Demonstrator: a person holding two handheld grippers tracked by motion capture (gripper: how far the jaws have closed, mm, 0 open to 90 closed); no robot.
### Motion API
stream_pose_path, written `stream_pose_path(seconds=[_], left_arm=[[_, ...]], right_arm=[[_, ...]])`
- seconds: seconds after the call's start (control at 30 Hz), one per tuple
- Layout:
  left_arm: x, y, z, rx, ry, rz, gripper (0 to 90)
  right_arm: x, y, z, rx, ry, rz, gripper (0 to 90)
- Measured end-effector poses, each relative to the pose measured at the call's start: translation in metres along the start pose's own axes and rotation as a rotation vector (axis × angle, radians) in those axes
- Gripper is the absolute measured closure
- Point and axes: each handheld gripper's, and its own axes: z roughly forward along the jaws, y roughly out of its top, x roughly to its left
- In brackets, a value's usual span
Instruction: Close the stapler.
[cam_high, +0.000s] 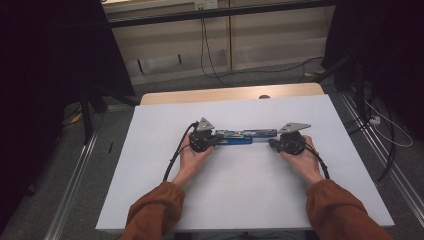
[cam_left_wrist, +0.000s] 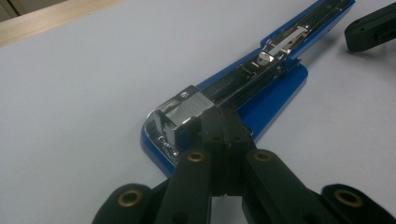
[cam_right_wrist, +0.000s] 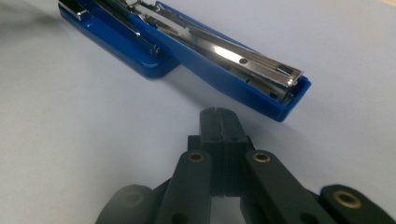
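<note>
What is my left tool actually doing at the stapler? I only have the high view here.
Observer: The left tool is shut, its tips resting on the opened stapler, just behind the steel block at that end.
Operator: And the right tool?
Observer: The right tool is shut too. It stops short of the end of the folded-out blue arm, with bare table between them.
</note>
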Motion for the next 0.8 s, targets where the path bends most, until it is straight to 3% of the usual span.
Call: stream_pose_path(seconds=[0.4, 0.8], left_arm=[[-0.0023, 0.0001, 0.0000, 0.003, 0.018, 0.015, 90.0], [-0.0017, -0.0003, 0.0001, -0.001, 0.011, 0.022, 90.0]], right_arm=[[-0.0001, 0.0072, 0.0071, 0.056, 0.003, 0.025, 90.0], [0.0004, 0.0073, 0.0086, 0.047, -0.021, 0.049, 90.0]])
